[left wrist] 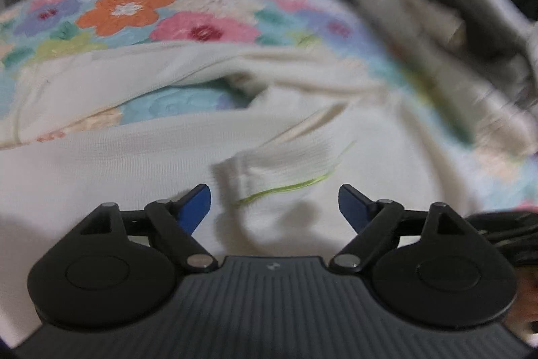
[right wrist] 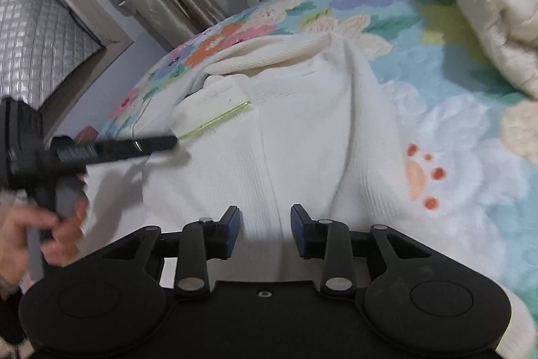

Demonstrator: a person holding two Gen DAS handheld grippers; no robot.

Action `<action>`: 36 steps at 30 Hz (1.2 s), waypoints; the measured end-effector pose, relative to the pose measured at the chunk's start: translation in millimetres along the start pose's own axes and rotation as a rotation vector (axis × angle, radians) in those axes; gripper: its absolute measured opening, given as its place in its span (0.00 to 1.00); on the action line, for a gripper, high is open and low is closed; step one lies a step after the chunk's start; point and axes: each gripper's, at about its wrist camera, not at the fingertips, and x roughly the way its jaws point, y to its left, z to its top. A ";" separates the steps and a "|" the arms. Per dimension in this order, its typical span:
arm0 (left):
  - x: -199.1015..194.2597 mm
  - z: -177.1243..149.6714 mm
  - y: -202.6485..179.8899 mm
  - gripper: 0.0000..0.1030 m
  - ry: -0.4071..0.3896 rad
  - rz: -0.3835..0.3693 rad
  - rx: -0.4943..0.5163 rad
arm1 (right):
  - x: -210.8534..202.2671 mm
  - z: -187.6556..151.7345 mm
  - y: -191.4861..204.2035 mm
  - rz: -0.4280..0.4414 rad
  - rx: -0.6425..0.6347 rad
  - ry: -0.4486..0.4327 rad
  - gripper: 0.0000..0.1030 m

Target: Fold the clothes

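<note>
Both sets of jaws standing open over the white sweater (right wrist: 302, 130) on the floral blanket (right wrist: 470, 164), left gripper (left wrist: 275, 204) wide, right gripper (right wrist: 265, 229) narrower, nothing pinched, blanket's far edge blurred

Both grippers are black plastic with round humps, silver pins and blue pads on the fingers (left wrist: 193, 207). The left gripper (left wrist: 275, 206) has a ridged grey back and black cables (left wrist: 504, 231)
</note>
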 end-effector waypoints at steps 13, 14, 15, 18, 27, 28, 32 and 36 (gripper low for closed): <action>-8.9 35.1 -30.2 0.31 -0.152 -0.004 -0.011 | -35.6 -8.0 48.6 -0.158 -0.205 -0.213 0.03; -3.1 34.2 -27.4 0.40 -0.115 0.026 -0.039 | -32.3 -8.7 45.2 -0.185 -0.185 -0.198 0.03; 2.7 33.3 -24.6 0.42 -0.077 0.056 -0.067 | -28.6 -10.1 37.9 -0.200 -0.160 -0.171 0.07; -9.8 18.9 -27.9 0.49 -0.050 0.090 -0.036 | -23.1 -15.7 18.6 -0.201 -0.089 -0.107 0.10; -108.3 -79.6 -65.8 0.55 0.071 0.035 0.015 | -85.1 -37.7 24.1 -0.058 0.020 -0.048 0.36; -120.0 -92.0 -69.8 0.57 0.068 0.027 0.013 | -92.7 -41.3 26.3 -0.069 0.019 -0.052 0.38; -163.8 -143.3 -81.5 0.61 0.044 -0.002 -0.039 | -127.0 -64.4 35.0 -0.117 -0.003 -0.055 0.38; -186.7 -181.4 -83.0 0.62 0.057 -0.020 -0.102 | -151.1 -92.6 45.8 -0.107 0.042 -0.017 0.42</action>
